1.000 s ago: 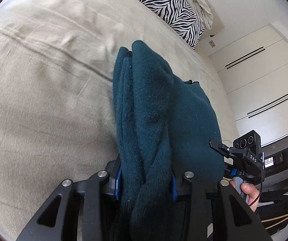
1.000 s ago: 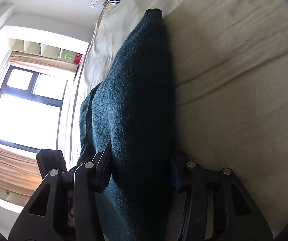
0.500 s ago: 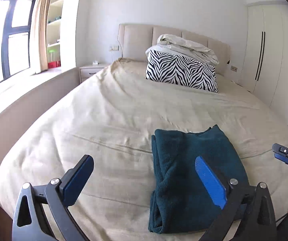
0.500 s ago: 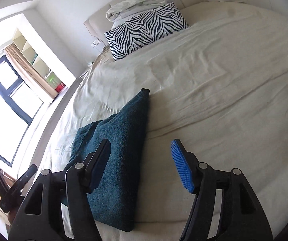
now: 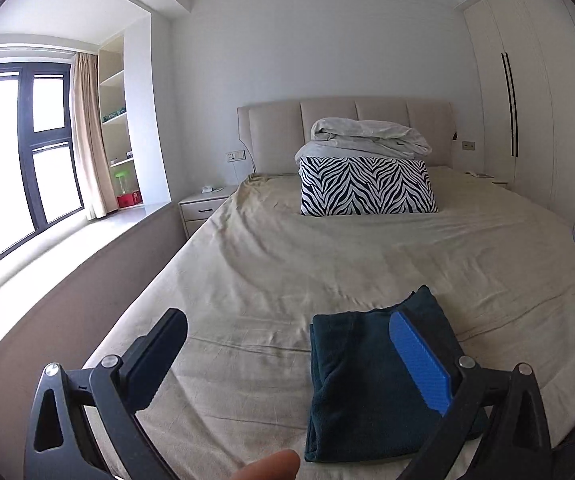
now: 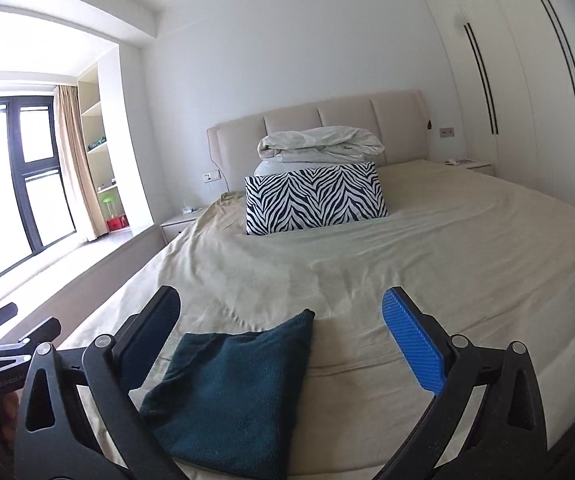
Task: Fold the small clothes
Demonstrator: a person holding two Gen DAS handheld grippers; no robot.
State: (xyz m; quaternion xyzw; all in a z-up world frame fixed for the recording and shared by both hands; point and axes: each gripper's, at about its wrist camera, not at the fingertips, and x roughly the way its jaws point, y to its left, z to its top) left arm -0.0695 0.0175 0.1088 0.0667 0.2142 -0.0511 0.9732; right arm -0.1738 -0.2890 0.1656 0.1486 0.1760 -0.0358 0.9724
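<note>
A dark teal folded garment [image 5: 371, 380] lies flat on the beige bed sheet [image 5: 287, 272] near the foot of the bed. It also shows in the right wrist view [image 6: 235, 396]. My left gripper [image 5: 287, 344] is open and empty, raised above and behind the garment, which sits under its right finger. My right gripper [image 6: 283, 320] is open and empty, raised too, with the garment below between its fingers, toward the left one.
A zebra-striped pillow [image 5: 367, 190] and a bundled white duvet [image 5: 367, 134] lie at the headboard. A window ledge [image 5: 47, 248] runs along the left of the bed. Wardrobes [image 5: 547, 120] stand at the right. Part of the left gripper [image 6: 3, 344] shows at the right wrist view's left edge.
Both grippers were shut on the teal garment a second ago. They opened, let it go folded on the bed, and have drawn back and up.
</note>
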